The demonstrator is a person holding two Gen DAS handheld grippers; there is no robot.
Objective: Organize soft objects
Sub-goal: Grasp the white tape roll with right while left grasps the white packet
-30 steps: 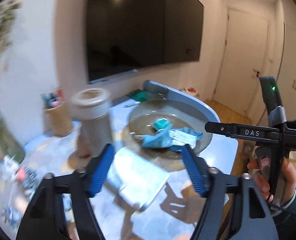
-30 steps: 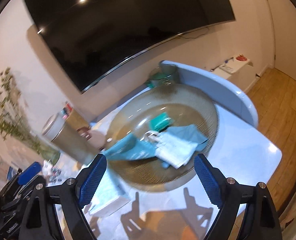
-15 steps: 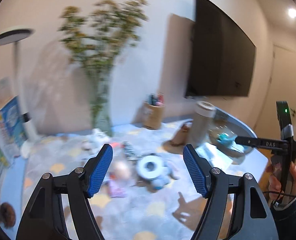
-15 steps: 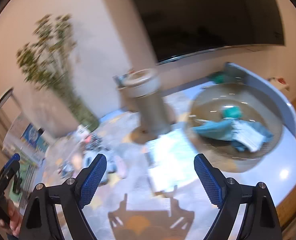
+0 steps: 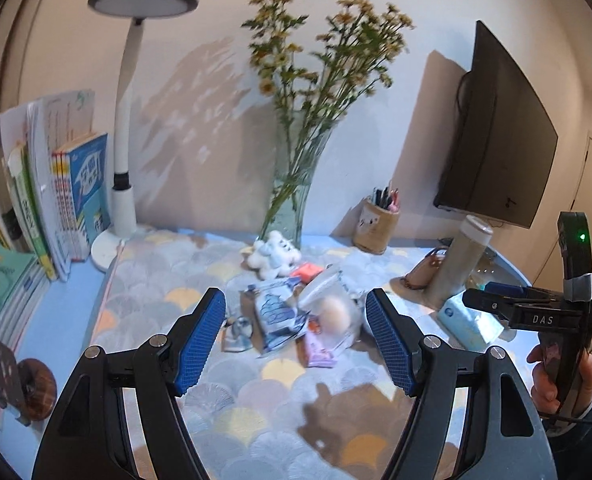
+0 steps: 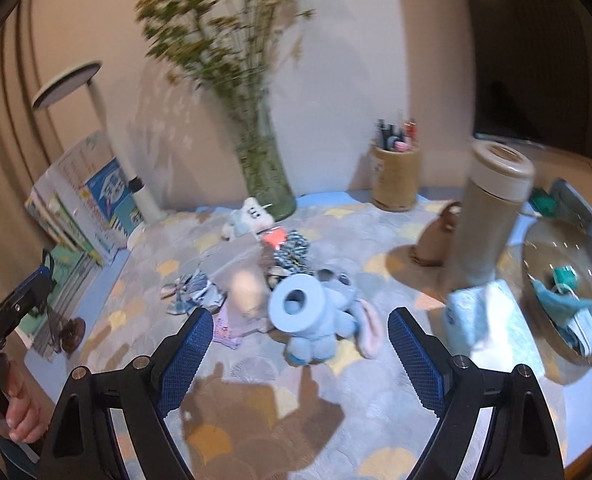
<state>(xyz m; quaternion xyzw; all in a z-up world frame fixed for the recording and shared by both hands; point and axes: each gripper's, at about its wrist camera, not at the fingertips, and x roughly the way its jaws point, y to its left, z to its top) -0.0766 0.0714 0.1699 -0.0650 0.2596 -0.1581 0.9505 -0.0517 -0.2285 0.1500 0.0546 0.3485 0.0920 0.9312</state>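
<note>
Soft objects, led by a pale blue plush toy (image 6: 320, 320), lay heaped at twelve o'clock between both empty, spread grippers (image 5: 296, 340) (image 6: 296, 356); a careless grab risked toppling the glass flower vase (image 6: 266, 178).

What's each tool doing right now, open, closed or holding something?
Left tool: open, holding nothing, above the pile of soft objects.
Right tool: open, holding nothing, in front of the blue plush toy.
</note>
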